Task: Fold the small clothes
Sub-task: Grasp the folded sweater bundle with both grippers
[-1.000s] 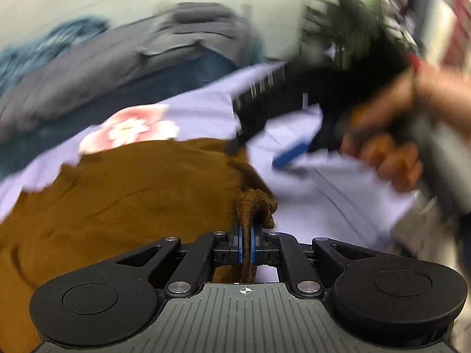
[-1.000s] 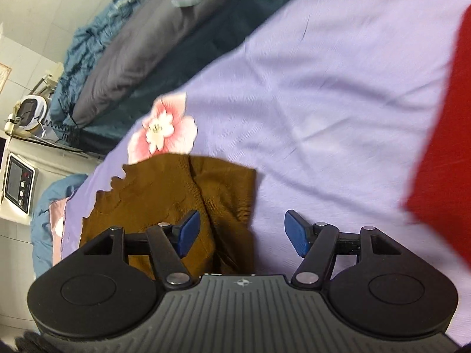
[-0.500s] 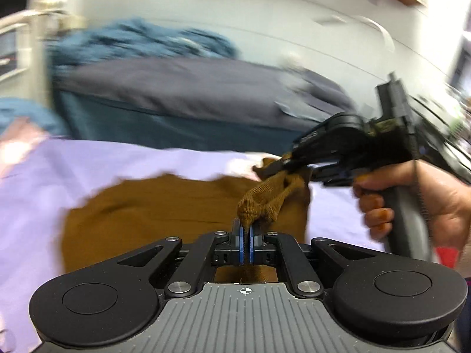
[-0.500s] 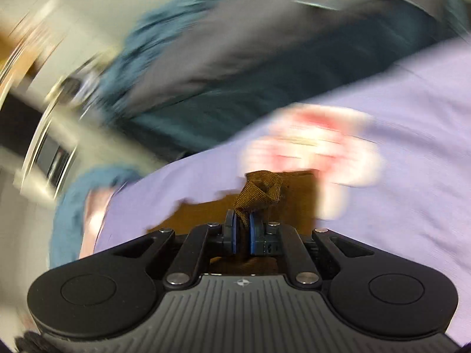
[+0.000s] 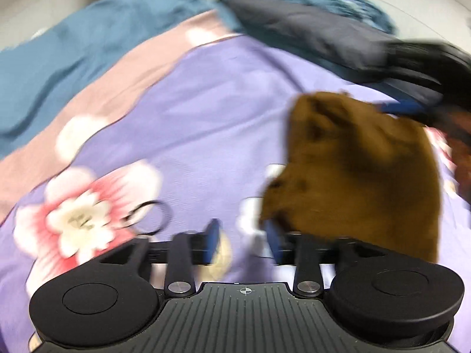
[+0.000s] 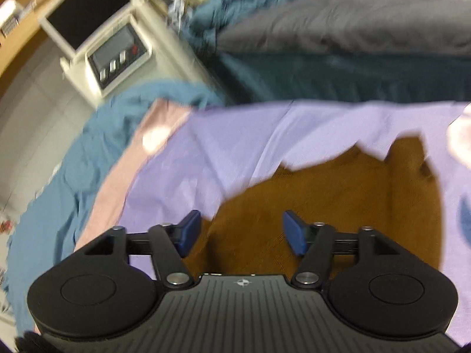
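A brown knit garment (image 5: 359,176) lies bunched on the lavender flowered sheet (image 5: 206,111), to the right of my left gripper (image 5: 242,242). The left jaws are opening with nothing between the blue pads; the cloth's near corner sits just beside the right pad. The right gripper (image 5: 407,103) is a dark blur over the garment's far edge. In the right wrist view, my right gripper (image 6: 242,232) hovers above the same brown garment (image 6: 338,206). Its jaws are opening, and the cloth lies flat beneath them, unpinched.
A black hair tie (image 5: 154,217) lies on the sheet near the left gripper. A grey pillow (image 6: 353,20) and a teal blanket (image 6: 73,153) border the sheet. Beyond the bed's corner stands a white device with buttons (image 6: 117,56).
Half a second ago each gripper was pinching a fold of the brown garment. Both have let go and opened, and the garment has dropped onto the sheet. Both views swung sideways.
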Action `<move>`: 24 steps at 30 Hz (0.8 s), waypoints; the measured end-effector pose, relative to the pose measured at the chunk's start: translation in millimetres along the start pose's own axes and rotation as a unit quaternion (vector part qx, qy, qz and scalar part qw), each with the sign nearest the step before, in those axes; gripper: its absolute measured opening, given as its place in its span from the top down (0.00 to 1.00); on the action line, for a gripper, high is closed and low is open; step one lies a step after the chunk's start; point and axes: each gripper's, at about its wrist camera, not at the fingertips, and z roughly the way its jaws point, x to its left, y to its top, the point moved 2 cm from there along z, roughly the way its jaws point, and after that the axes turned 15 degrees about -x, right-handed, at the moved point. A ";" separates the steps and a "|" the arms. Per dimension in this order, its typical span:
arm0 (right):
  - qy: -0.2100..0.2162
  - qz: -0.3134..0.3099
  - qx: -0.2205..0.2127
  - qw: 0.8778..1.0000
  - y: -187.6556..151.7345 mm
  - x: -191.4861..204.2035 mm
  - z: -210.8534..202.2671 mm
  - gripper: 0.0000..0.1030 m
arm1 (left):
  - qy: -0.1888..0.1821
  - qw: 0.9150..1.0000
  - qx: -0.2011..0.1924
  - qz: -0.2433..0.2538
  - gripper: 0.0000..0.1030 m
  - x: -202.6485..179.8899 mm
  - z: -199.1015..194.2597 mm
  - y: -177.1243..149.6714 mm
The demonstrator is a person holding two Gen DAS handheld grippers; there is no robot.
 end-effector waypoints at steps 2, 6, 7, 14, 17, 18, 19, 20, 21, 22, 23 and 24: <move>-0.013 -0.002 -0.010 1.000 11.9 -14.9 -12.7 0.26 | 0.004 0.999 -0.012 -0.044 0.00 18.9 -1.8 11.9; -0.052 0.011 -0.001 0.999 22.1 -59.8 -32.2 0.22 | -0.065 0.995 -0.035 -0.073 0.00 23.9 10.0 50.1; -0.064 0.017 0.004 0.998 22.2 -73.1 -36.8 0.22 | -0.088 0.993 -0.043 -0.073 0.00 18.5 15.6 59.8; -0.087 0.157 0.029 0.983 -2.8 -149.0 -53.6 0.23 | -0.199 0.980 -0.006 -0.023 0.00 -46.3 86.7 92.4; -0.080 0.200 0.030 0.976 -18.0 -158.1 -50.6 0.26 | -0.192 0.981 0.033 0.011 0.00 -67.5 113.3 84.8; -0.073 0.211 0.027 0.974 -20.7 -159.1 -49.0 0.27 | -0.192 0.981 0.035 0.013 0.00 -70.3 119.5 81.8; -0.067 0.218 0.025 0.973 -22.9 -159.1 -46.4 0.29 | -0.196 0.980 0.037 0.011 0.00 -73.7 122.8 82.0; -0.063 0.223 0.024 0.972 -23.8 -157.5 -41.9 0.31 | -0.203 0.978 0.038 0.007 0.00 -76.6 125.0 82.1; -0.060 0.226 0.023 0.972 -24.0 -155.2 -36.4 0.31 | -0.213 0.976 0.038 0.004 0.00 -79.8 126.1 82.3; -0.055 0.227 0.023 0.972 -23.7 -152.1 -30.0 0.33 | -0.218 0.975 0.040 0.008 0.00 -84.5 127.2 82.7; -0.051 0.226 0.024 0.973 -23.2 -148.1 -22.5 0.34 | -0.218 0.975 0.042 0.019 0.00 -89.6 128.3 82.9; -0.050 0.222 0.025 0.974 -22.3 -143.5 -14.8 0.34 | -0.218 0.975 0.041 0.034 0.00 -94.6 129.6 82.7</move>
